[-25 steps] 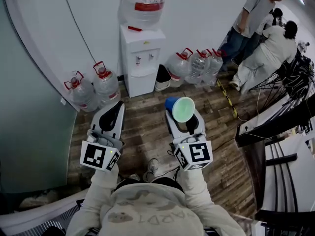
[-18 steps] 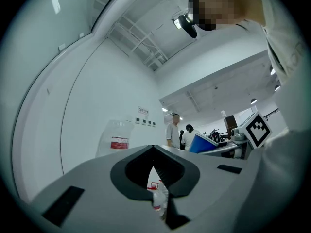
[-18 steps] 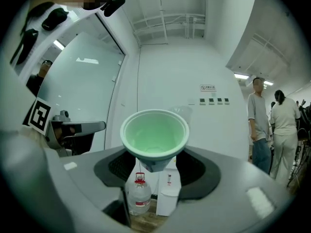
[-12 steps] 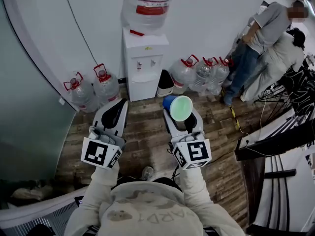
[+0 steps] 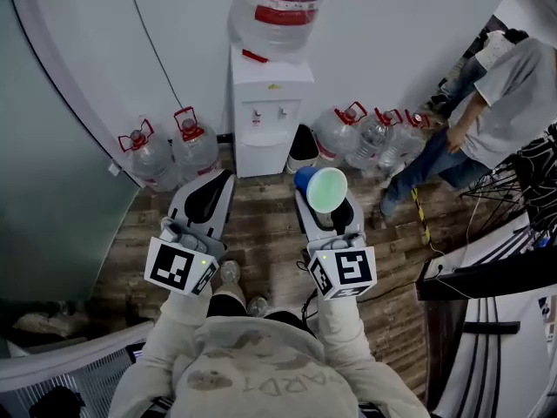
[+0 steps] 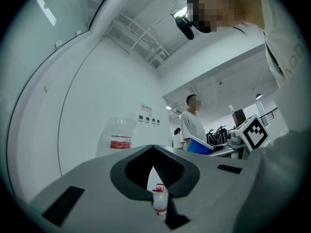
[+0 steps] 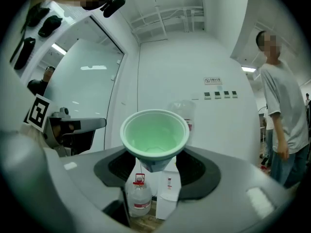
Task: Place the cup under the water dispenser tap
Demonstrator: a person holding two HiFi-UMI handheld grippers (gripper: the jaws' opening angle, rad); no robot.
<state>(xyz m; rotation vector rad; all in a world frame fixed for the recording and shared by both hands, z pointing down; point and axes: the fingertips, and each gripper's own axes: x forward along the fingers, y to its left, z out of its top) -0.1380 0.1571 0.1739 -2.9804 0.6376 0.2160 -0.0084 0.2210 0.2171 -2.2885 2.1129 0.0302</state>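
Honestly, the red label (image 5: 285, 13) on the big bottle (image 5: 280, 37) atop the water dispenser (image 5: 268, 133) is too small to read. The right tool (image 7: 154, 166) clamps the blue cup (image 7: 154, 132), held level, well short of the dispenser. The left tool (image 5: 209, 194) sits closed and empty alongside.

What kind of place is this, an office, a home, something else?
Probably a workplace, an office or lab corner. There is a white water dispenser topped with a big bottle, spare water jugs stand on the wooden floor beside it, and people are standing about nearby.
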